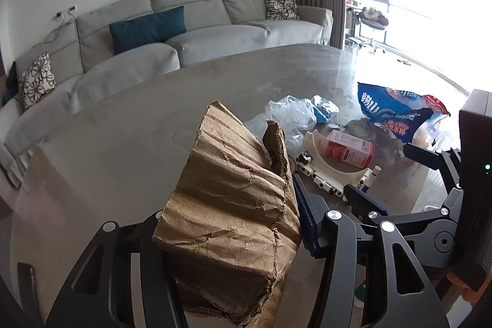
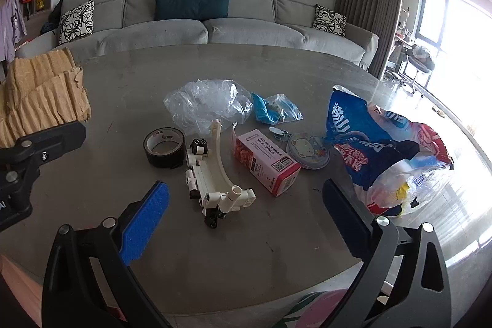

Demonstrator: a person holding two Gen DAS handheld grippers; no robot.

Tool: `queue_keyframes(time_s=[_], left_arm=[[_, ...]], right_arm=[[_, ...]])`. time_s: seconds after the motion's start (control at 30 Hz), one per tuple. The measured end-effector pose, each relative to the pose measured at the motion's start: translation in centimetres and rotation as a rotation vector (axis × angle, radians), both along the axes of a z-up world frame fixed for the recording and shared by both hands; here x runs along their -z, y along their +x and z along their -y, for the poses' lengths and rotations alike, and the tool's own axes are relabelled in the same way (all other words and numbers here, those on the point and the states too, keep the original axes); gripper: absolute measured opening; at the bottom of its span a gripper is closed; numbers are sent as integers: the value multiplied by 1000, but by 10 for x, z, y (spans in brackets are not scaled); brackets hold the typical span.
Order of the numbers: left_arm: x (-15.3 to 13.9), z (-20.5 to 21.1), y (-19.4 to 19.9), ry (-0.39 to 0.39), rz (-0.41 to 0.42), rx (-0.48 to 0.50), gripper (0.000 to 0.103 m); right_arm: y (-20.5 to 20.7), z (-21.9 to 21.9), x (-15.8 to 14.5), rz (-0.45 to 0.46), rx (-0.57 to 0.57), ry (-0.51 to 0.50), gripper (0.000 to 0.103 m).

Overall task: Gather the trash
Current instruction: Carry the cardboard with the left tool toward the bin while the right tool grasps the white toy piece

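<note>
Basically the worktop (image 2: 123, 119) is a big grey oval with trash bunched at its right half, and the biggest piece, the crumpled cardboard (image 1: 230, 205), is already up off it, pinched in the left tool (image 1: 233, 235) with the blue pad pressed on its right side. Step in hand looks like carrying that off while the right tool (image 2: 246, 211) lines up the next pick; its pads are spread wide with nothing between them, hovering over the near edge. To do it well, keep the cardboard grip firm since the piece is bulky and floppy, and keep it clear of the right arm. For the right, likely go for soft trash first: the printed snack bags (image 2: 384, 149) at far right, then the clear plastic bag (image 2: 209, 103), the small blue bag (image 2: 273, 109), the pink carton (image 2: 264, 162). The white toy track (image 2: 215, 174) and tape roll (image 2: 164, 146) may not be trash, can't tell. Right wrist view shows the tape roll and round tin lid (image 2: 307, 151) plainly; in the left wrist view the cardboard hides the tape. Left view alone shows the actual pinch on the cardboard.
</note>
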State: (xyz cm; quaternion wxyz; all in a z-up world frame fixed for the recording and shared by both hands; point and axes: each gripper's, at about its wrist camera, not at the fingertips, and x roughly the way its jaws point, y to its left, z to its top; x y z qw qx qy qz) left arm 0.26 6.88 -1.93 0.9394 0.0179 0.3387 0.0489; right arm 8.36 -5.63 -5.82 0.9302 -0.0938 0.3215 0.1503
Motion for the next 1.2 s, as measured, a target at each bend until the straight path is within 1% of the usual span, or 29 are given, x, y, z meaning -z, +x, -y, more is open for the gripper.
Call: queue_keyframes(time_s=[0.1,0.33,0.43,0.47,0.53,0.57,0.6,0.63,0.67,0.7,0.77,0.93,1.07,1.2], left_arm=[[0,-3,2,-5,-1,-6,55],[4,-2,4,-14,-13,-7,55],[7,1,3,-10,-18,-1,55],[7,2,4,-10,-21,4,55],[8,3,4,-13,-23,5,55],[8,3,4,-11,-24,7,55],[8,4,4,-10,-23,7,55],[8,4,4,-10,-22,5,55],[8,4,4,-12,-23,5,55],[8,4,4,-13,-23,5,55],[8,3,4,-11,-21,1,55],[8,2,4,-15,-16,-1,55],[7,2,5,-16,-14,0,55],[8,4,3,-16,-10,7,55]], right_arm=[[7,-4,9,-12,2,-5,99],[16,-19,25,-56,-44,-10,99],[18,-23,33,-88,-65,-7,99],[19,-22,33,-90,-66,12,97],[19,-20,34,-108,-76,48,88],[19,-20,35,-115,-81,60,80],[18,-20,33,-109,-82,56,69],[17,-20,33,-111,-87,57,64],[18,-21,31,-115,-88,59,54],[17,-21,30,-118,-88,58,48],[17,-21,29,-124,-91,60,41],[15,-19,26,-134,-102,59,40],[4,-14,20,-107,-92,59,40],[-11,-10,6,-68,-77,45,40]])
